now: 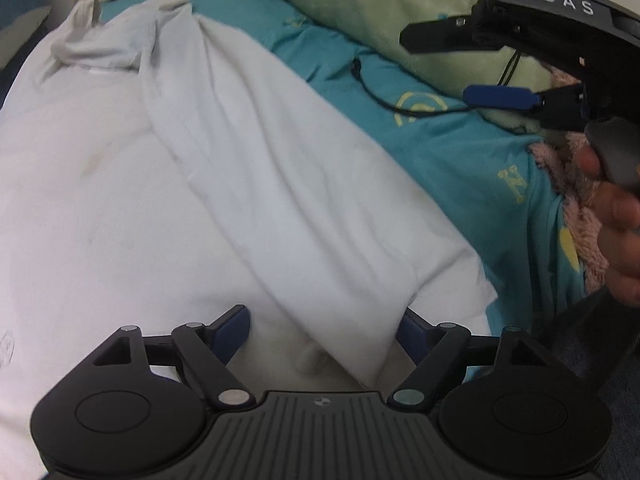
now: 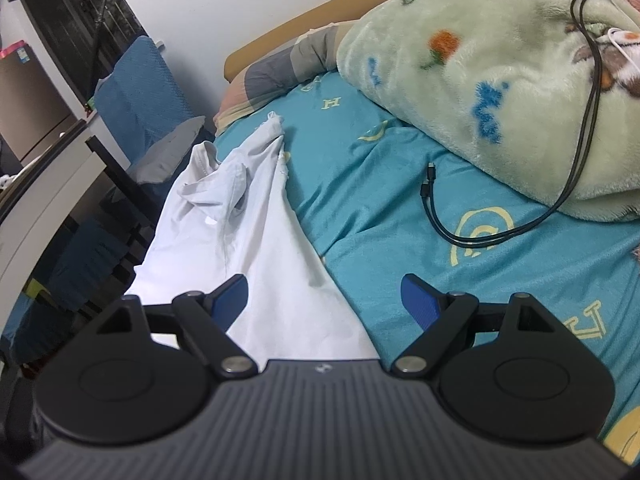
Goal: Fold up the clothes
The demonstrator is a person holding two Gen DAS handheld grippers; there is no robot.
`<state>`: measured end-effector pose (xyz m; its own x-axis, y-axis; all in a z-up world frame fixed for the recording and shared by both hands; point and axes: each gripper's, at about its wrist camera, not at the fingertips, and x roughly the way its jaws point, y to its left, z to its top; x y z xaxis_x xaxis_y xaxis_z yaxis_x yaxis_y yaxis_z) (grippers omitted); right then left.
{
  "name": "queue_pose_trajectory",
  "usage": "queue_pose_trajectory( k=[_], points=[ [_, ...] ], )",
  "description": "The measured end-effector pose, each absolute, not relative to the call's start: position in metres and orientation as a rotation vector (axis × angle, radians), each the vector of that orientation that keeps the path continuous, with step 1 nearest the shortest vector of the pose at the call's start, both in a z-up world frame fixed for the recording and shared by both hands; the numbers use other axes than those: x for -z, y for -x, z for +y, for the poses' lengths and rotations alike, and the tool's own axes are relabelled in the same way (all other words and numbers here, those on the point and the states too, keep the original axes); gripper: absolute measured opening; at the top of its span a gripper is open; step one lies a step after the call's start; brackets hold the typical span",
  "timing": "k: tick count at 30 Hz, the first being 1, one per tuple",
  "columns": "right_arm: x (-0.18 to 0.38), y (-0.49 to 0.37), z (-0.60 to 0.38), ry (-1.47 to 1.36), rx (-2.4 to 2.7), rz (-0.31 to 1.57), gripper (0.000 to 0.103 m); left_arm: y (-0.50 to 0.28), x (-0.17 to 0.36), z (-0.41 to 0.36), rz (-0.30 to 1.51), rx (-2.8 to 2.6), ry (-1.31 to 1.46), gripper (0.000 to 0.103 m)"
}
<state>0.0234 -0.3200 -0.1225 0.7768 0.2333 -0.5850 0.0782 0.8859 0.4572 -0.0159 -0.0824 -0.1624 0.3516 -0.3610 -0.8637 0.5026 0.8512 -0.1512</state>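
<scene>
left wrist view: left gripper (image 1: 322,326) spread wide right over a white shirt (image 1: 200,160) lying on the teal bedsheet (image 1: 460,152), one side folded over the middle, fold's bottom corner between the open fingers. right gripper (image 1: 464,62) up top right, also spread, pinching nothing. right wrist view: right gripper (image 2: 324,300) open above shirt edge (image 2: 248,220), black cable (image 2: 460,216) and green blanket (image 2: 480,80) beyond.

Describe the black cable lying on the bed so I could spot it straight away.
Start at the teal bedsheet and find the bulky pale green fleece blanket heaped at its far right. The black cable trails off that blanket onto the sheet and loops over a yellow circle print. It is the only thin dark line there, ending in two small plugs, well apart from the white shirt.
</scene>
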Motion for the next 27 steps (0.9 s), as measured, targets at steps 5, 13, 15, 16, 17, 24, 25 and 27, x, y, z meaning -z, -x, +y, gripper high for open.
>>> queue_pose_trajectory(
  k=[5,13,15,16,17,24,25,27],
  points=[
    [0.124,-0.023,-0.326,-0.512,-0.068,0.679,0.085,-0.001,0.155,-0.076,1.065,0.586,-0.007,0.012],
    [0.123,-0.021,-0.335,-0.562,-0.058,0.666,0.085,-0.011,0.133,-0.030,1.207,0.574,0.438,0.007],
    [0.123,-0.021,-0.335,-0.560,-0.061,0.667,0.085,-0.010,0.134,-0.023,1.235,0.570,0.501,0.007],
    [0.123,-0.021,-0.334,-0.559,-0.061,0.667,0.085,-0.010,0.134,-0.019,1.249,0.568,0.532,0.007],
    [0.123,-0.021,-0.334,-0.558,-0.062,0.667,0.085,-0.009,0.134,-0.016,1.262,0.565,0.564,0.007],
    [0.123,-0.021,-0.332,-0.551,-0.063,0.670,0.085,-0.005,0.155,-0.038,1.284,0.534,0.488,0.044],
    [0.123,-0.021,-0.332,-0.550,-0.063,0.670,0.085,-0.006,0.157,-0.040,1.281,0.534,0.483,0.047],
    [0.123,-0.021,-0.332,-0.549,-0.063,0.671,0.085,-0.007,0.161,-0.046,1.275,0.534,0.471,0.050]
  ],
)
